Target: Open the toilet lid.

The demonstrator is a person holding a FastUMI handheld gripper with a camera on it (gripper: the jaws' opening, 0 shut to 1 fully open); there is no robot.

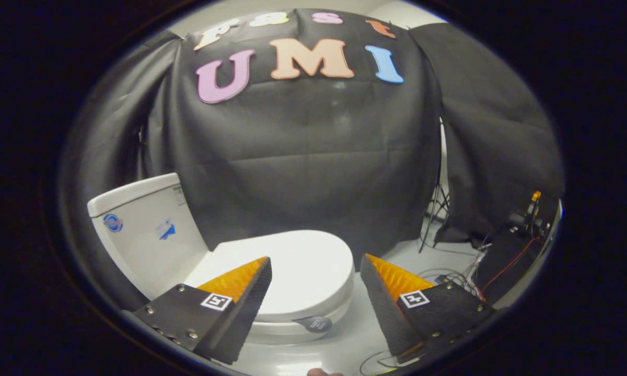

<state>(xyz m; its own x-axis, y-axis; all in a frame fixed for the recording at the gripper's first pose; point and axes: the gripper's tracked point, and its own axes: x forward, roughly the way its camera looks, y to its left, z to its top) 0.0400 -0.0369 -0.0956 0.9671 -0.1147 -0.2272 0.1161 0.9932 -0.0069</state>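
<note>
One toilet lid (pixel 298 266) lies shut flat on its seat, just ahead of my tongs (pixel 316 279), its front rim between the two fingers. I judge it rigid, glossy plastic, light on its hinge but slippery, so I'd hook under the front lip. My tongs stand wide apart, holding nothing. Behind it rises the tank (pixel 146 230); cables (pixel 449 274) trail over the floor (pixel 339 344).
</note>
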